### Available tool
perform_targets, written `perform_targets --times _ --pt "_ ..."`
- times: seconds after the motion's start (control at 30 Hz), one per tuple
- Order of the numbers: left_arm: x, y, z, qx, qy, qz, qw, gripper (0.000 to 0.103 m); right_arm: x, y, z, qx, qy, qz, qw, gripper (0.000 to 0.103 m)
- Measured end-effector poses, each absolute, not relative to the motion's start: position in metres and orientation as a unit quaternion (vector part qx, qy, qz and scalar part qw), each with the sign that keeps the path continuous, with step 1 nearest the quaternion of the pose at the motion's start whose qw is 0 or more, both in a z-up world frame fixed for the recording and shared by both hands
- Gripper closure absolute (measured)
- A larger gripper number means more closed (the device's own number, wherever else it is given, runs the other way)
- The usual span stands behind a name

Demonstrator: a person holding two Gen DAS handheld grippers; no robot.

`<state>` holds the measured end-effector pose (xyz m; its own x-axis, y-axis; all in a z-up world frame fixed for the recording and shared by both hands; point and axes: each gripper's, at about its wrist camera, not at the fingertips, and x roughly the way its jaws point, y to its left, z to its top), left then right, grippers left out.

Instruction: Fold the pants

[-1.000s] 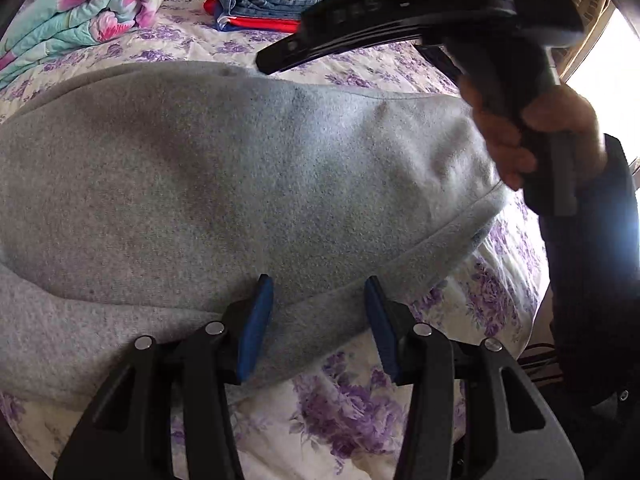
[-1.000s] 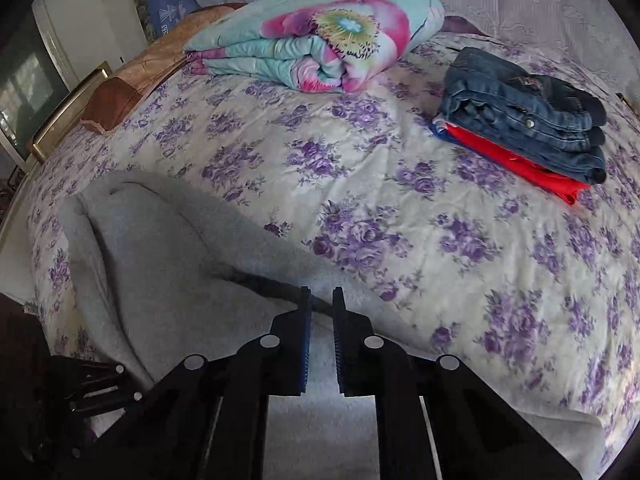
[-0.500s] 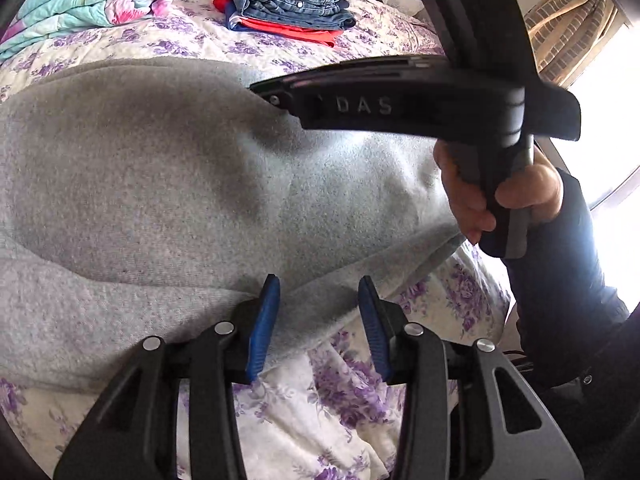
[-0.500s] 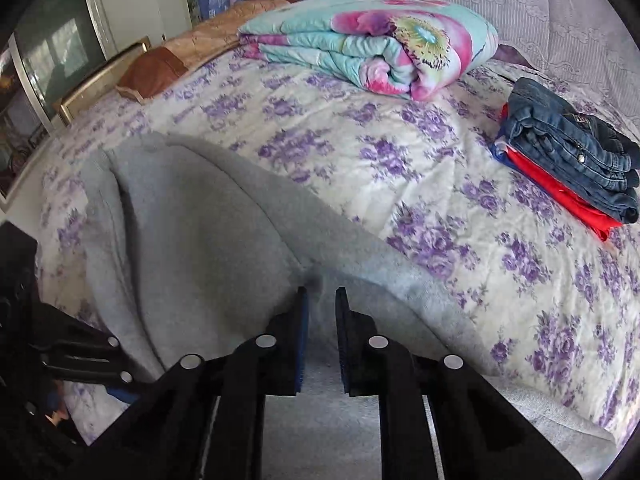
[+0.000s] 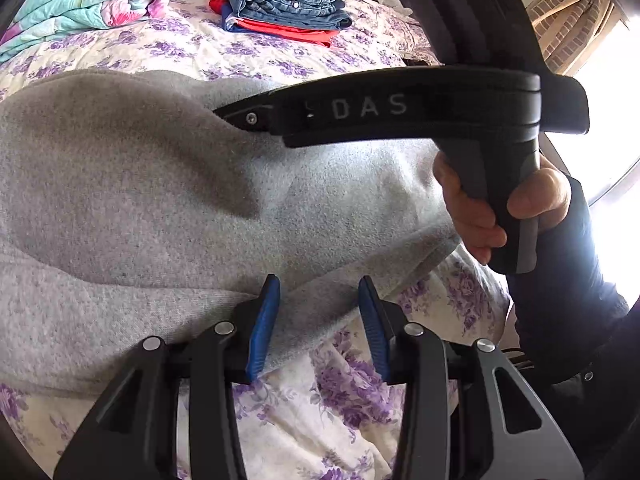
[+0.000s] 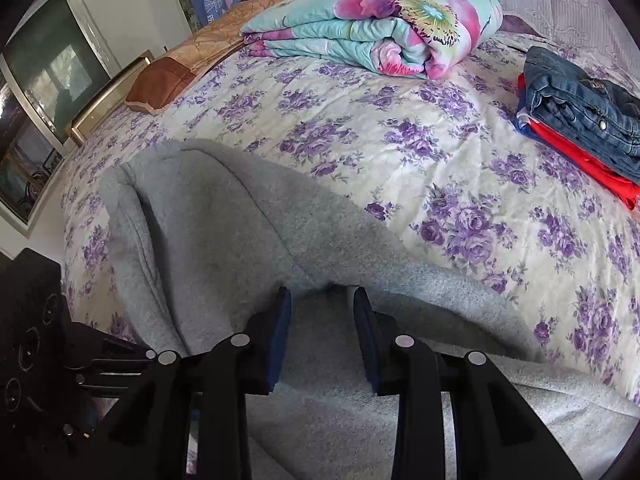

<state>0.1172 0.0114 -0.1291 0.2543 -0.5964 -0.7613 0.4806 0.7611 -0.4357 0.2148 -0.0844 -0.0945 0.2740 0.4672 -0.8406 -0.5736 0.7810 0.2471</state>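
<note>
Grey fleece pants (image 5: 160,184) lie spread on the flowered bedspread (image 5: 304,432); they also show in the right wrist view (image 6: 224,232). My left gripper (image 5: 318,296) is open, its blue pads straddling the near hem of the pants. My right gripper (image 6: 322,300) is open just above the grey cloth near the crotch fold. The right gripper's black body (image 5: 400,108) and the hand on it hang over the pants in the left wrist view.
A folded stack of jeans on red cloth (image 6: 580,108) sits at the far right of the bed. A rolled flowered quilt (image 6: 380,24) and a brown pillow (image 6: 168,84) lie at the head. The bed edge runs along the left.
My right gripper has opened; it was shut on the grey cloth before. It moved toward the middle of the pants. My left gripper stayed open at the hem.
</note>
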Motion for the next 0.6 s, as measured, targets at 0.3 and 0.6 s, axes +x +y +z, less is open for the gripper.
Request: perform_targets --times 0.3,0.6 --pt "0.116 0.010 -0.130 -0.051 0.501 -0.343 0.793 0.063 0.235 -0.066 -0.124 -0.047 0.518 0.333 0.786 0.079" --pt "0.122 0.010 -0.127 -0.048 0.497 -0.327 0.802 0.063 0.277 -0.051 -0.080 -0.124 0.453 0.255 0.845 0.091"
